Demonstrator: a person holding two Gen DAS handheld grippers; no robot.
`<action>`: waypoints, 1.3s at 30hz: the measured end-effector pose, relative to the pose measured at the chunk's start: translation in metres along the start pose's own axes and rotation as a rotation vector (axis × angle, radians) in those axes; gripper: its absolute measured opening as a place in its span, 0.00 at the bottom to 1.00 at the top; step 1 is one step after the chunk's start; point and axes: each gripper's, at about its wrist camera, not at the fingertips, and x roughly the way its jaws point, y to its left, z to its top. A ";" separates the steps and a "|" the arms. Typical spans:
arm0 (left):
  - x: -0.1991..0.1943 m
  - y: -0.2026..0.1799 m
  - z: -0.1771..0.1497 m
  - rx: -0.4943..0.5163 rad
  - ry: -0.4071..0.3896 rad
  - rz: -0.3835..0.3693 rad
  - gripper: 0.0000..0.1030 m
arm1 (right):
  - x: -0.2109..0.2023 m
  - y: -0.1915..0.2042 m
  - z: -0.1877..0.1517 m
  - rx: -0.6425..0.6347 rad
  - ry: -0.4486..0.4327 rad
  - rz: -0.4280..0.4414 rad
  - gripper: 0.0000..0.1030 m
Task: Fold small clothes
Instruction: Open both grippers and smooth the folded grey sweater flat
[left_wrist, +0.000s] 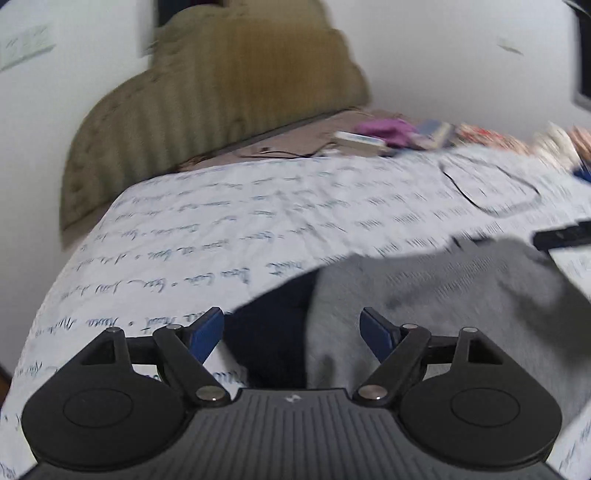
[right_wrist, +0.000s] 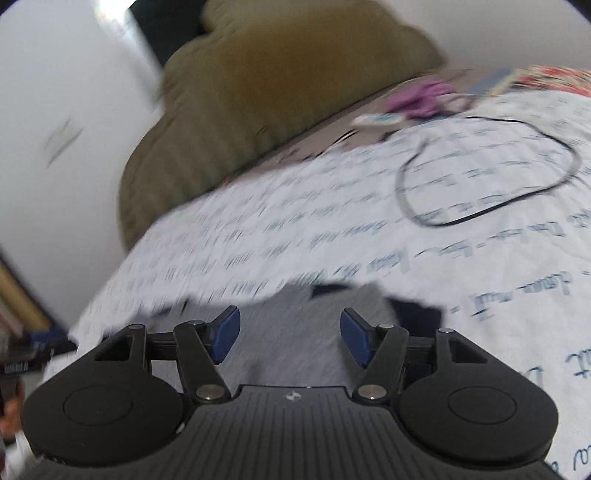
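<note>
A small grey garment (left_wrist: 443, 291) with dark navy parts (left_wrist: 273, 332) lies on a white bedsheet (left_wrist: 258, 221) printed with blue script. My left gripper (left_wrist: 291, 328) is open and empty, just above the garment's navy left edge. In the right wrist view the same grey garment (right_wrist: 295, 332) lies under my right gripper (right_wrist: 290, 334), which is open and empty; a navy part (right_wrist: 417, 314) shows at its right. Both views are blurred by motion.
An olive quilted headboard cushion (left_wrist: 221, 92) stands at the back against a white wall. A black cable loop (right_wrist: 480, 166) lies on the sheet. A purple cloth (left_wrist: 384, 129), a small box (left_wrist: 358, 140) and patterned items lie at the bed's far edge. A black object (left_wrist: 565, 236) is at right.
</note>
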 end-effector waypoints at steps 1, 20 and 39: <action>-0.002 -0.007 -0.004 0.035 -0.012 -0.003 0.79 | 0.004 0.004 -0.003 -0.025 0.025 -0.001 0.63; 0.027 0.046 -0.021 0.027 0.067 0.415 0.82 | 0.008 0.006 -0.013 -0.051 0.008 -0.174 0.65; -0.029 0.001 -0.065 -0.046 0.071 0.093 0.82 | -0.035 0.029 -0.047 -0.259 0.022 -0.250 0.90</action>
